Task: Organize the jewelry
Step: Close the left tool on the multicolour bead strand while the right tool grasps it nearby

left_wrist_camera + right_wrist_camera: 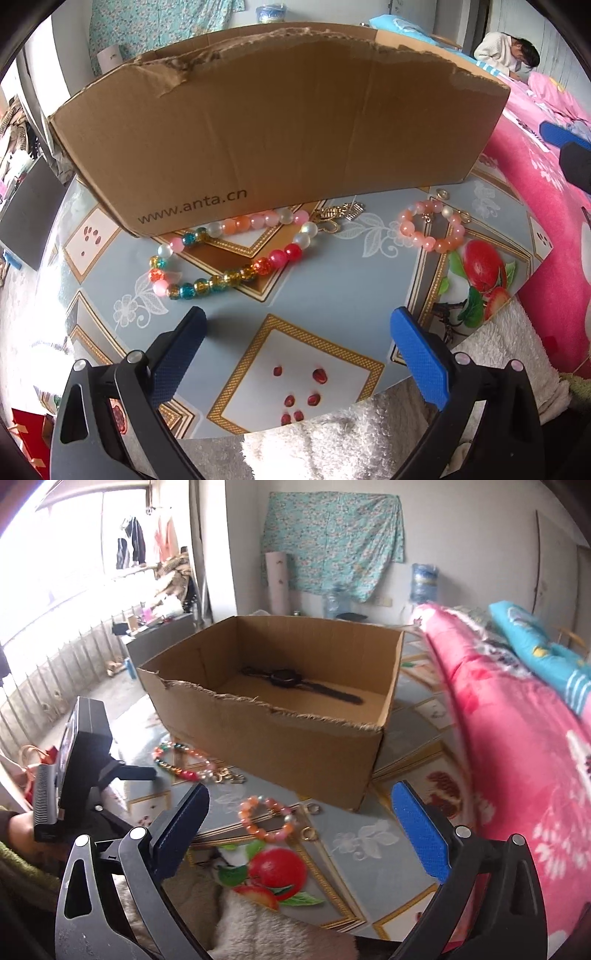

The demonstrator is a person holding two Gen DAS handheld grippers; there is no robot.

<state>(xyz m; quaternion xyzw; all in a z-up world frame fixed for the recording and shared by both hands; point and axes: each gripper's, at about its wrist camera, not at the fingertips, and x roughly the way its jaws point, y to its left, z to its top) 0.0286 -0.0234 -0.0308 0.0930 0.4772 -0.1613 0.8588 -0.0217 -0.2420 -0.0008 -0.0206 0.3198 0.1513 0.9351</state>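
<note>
Holding my left gripper (297,354) wide and empty above the patterned tablecloth (303,354), I judge the black wristwatch (301,685) already boxed. Next comes the long multicoloured bead string (229,254), lying against the torn brown cardboard box (280,122), then the small peach bead bracelet (267,819). My right gripper (297,836) gapes empty too; the box's wall crowds any approach.
</note>
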